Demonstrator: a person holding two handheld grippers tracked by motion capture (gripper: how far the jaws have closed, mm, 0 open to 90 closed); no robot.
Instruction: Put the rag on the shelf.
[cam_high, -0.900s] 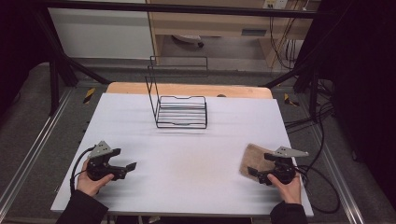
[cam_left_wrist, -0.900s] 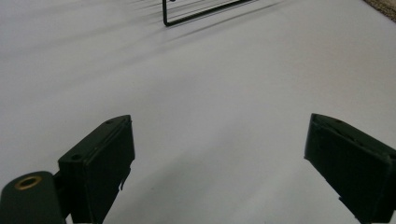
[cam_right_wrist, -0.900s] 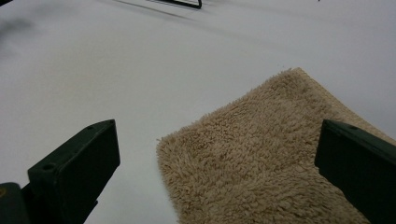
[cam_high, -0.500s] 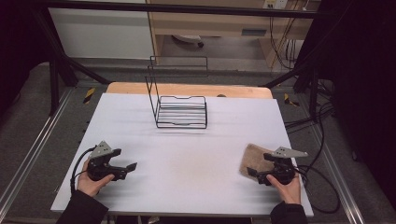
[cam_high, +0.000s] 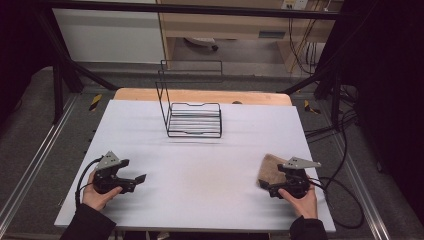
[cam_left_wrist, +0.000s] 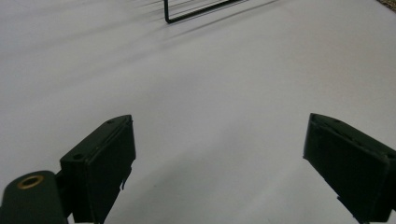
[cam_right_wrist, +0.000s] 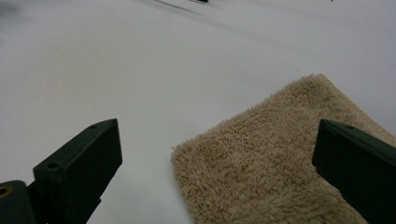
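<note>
A folded beige towel lies flat on the white table at the right. My right gripper rests just in front of it, jaws wide apart, with the towel's near corner reaching between them and neither pad touching it. My left gripper rests on the table at the near left, held in a hand, open over bare white surface. A black wire rack stands at the back centre; its near corner appears at the top of the left gripper view.
The rack has a tall wire back frame and a low slatted base. A wooden board edge runs along the table's far side. Black cables trail off the right gripper over the right table edge. Metal rails flank the table.
</note>
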